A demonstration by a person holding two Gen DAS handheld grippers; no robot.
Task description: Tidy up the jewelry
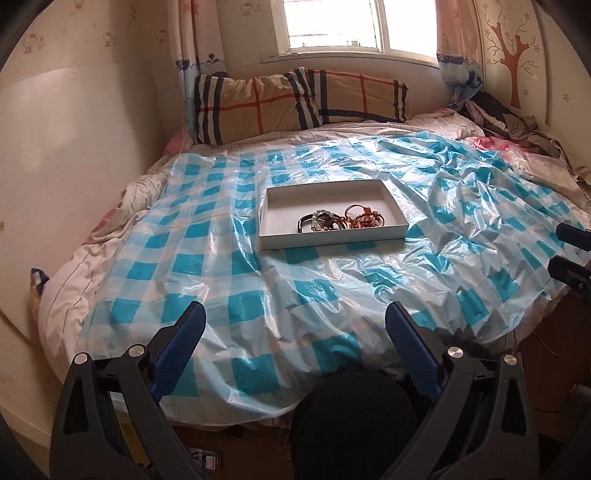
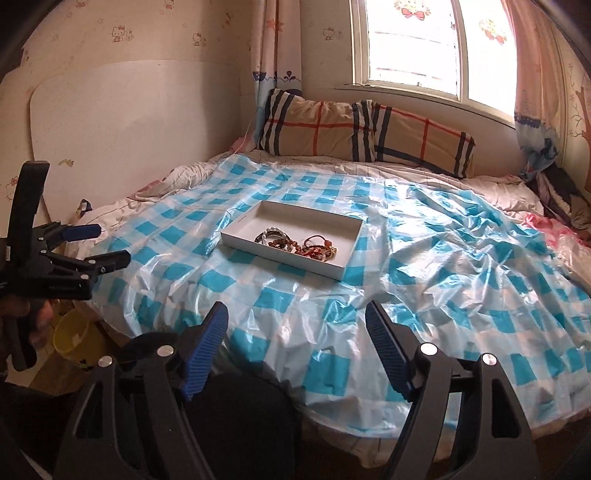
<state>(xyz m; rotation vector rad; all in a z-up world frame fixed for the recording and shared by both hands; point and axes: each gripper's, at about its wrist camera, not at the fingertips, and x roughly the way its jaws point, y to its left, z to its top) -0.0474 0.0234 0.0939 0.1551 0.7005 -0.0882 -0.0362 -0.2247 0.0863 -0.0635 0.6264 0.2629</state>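
A shallow white tray lies on a blue-and-white checked plastic sheet on the bed. A heap of bracelets and beaded jewelry sits in the tray's front right part; the tray and jewelry also show in the right wrist view. My left gripper is open and empty, near the bed's front edge, well short of the tray. My right gripper is open and empty, also short of the tray. The left gripper shows at the left of the right wrist view.
Two plaid pillows lie at the head of the bed under a window. Crumpled clothes sit at the far right. A white board leans on the left wall. A yellow tub stands on the floor.
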